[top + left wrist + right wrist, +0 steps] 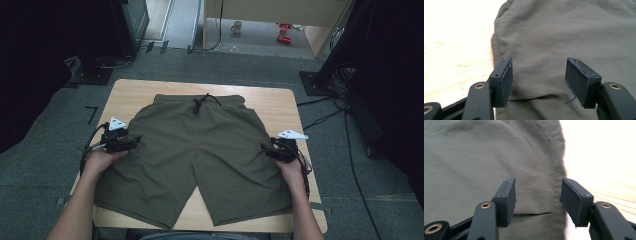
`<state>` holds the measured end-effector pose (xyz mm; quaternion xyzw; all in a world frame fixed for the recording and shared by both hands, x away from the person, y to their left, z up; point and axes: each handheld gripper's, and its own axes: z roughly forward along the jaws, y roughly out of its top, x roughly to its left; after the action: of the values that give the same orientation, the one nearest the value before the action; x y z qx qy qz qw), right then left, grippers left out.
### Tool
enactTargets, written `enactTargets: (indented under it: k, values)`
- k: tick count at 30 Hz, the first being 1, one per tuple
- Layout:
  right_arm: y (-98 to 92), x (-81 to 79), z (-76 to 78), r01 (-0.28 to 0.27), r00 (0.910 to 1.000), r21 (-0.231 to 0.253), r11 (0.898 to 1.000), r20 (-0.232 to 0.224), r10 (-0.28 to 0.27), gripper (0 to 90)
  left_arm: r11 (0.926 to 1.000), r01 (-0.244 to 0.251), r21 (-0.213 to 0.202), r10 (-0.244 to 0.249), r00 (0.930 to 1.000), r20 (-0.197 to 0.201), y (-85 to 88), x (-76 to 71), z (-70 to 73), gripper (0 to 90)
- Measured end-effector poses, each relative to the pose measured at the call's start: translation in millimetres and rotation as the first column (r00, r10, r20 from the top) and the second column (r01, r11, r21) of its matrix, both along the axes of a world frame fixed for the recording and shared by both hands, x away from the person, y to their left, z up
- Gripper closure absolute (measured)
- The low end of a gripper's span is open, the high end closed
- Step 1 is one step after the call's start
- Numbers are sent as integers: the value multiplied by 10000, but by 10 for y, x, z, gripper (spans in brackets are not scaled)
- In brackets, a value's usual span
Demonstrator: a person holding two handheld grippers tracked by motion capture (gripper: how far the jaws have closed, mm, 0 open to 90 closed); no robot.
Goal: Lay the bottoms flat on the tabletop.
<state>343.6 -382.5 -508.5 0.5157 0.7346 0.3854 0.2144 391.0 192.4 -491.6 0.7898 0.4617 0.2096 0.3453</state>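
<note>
Your forearms enter from the near edge of the light wooden table, one on each side of the olive-green fabric shorts. Your left hand holds the left gripper at the outer seam of the left leg of the shorts, its black jaws pointing inward across the cloth. Your right hand holds the right gripper at the outer seam of the opposite leg, also pointing inward.

The shorts lie flat on the table, waistband at the far side with the dark drawstring knotted at its middle, and both leg hems toward you. No container stands on the table.

In the left gripper view, the left gripper stands wide apart above the olive cloth near its edge; nothing lies between the pads, which press on nothing. In the right gripper view, the right gripper is likewise released, its gap somewhat narrower, poised over the seam where cloth meets bare wood. Neither gripper grasps the fabric.
</note>
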Motion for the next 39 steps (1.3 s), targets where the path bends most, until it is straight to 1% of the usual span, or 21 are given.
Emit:
enactTargets:
  k: [3, 5, 7, 9, 11, 13, 16, 19, 20, 21, 22, 25, 27, 28, 31, 34, 36, 39]
  values:
    - [-78, 52, 10, 199, 9998, 128, 9997, 87, -200, 480, 10000, -38, -69, 38, 10000, -13, 74, 35, -15, 412]
    - [-123, 86, 4, 346, 9994, 193, 9992, -46, -346, 480, 9997, -119, -198, 117, 9999, -107, 142, 71, -21, 439]
    - [-160, 115, -12, 413, 9991, 148, 9990, -132, -411, 488, 9993, -186, -311, 183, 9998, -112, 198, 109, -23, 469]
    - [-194, 147, -22, 460, 9987, 76, 9989, -237, -458, 489, 9978, -417, -516, 408, 9990, -186, 254, 150, -27, 509]
    - [-225, 176, -28, 518, 9983, 23, 9987, -268, -517, 491, 9968, -556, -569, 543, 9982, -236, 309, 192, -41, 523]
    - [-258, 199, -34, 582, 9981, 4, 9983, -212, -582, 497, 9973, -613, -410, 608, 9981, -136, 370, 216, -55, 543]
    - [-312, 231, -50, 675, 9975, -138, 9976, -221, -678, 506, 9953, -874, -412, 866, 9960, -220, 475, 250, -76, 550]
    - [-361, 250, -68, 852, 9961, -204, 9962, -214, -856, 512, 9929, -1131, -356, 1116, 9928, -428, 571, 269, -121, 551]
    - [-385, 257, -75, 947, 9952, -237, 9952, -215, -952, 512, 9926, -1177, -292, 1164, 9922, -438, 587, 272, -133, 552]
    - [-399, 260, -81, 1013, 9946, -227, 9946, -198, -1017, 512, 9926, -1208, -144, 1200, 9918, -442, 605, 273, -151, 552]
    - [-417, 263, -91, 1128, 9933, -184, 9934, -223, -1132, 512, 9925, -1222, -31, 1219, 9916, -436, 618, 274, -164, 552]
    - [-437, 269, -126, 1209, 9918, -186, 9925, -385, -1216, 508, 9934, -1141, -105, 1139, 9932, -230, 617, 266, -190, 526]
    - [-425, 265, -142, 1189, 9923, -183, 9927, -336, -1194, 495, 9950, -997, -111, 995, 9949, -148, 597, 260, -201, 479]
    - [-413, 265, -143, 1164, 9926, -303, 9927, -299, -1173, 483, 9956, -929, -130, 928, 9956, -100, 586, 253, -208, 457]
    - [-370, 262, -145, 1057, 9939, -655, 9922, -246, -1075, 427, 9954, -940, -162, 939, 9956, -40, 563, 239, -217, 440]
    - [-345, 252, -148, 1015, 9942, -647, 9927, -294, -1035, 380, 9946, -1006, -235, 1009, 9948, 113, 543, 215, -237, 413]
    - [-319, 236, -149, 907, 9952, -654, 9937, -303, -928, 356, 9945, -1021, -232, 1024, 9947, 118, 529, 207, -238, 405]
    - [-289, 228, -151, 752, 9963, -683, 9948, -376, -779, 290, 9942, -1051, -219, 1053, 9944, 85, 514, 205, -238, 388]
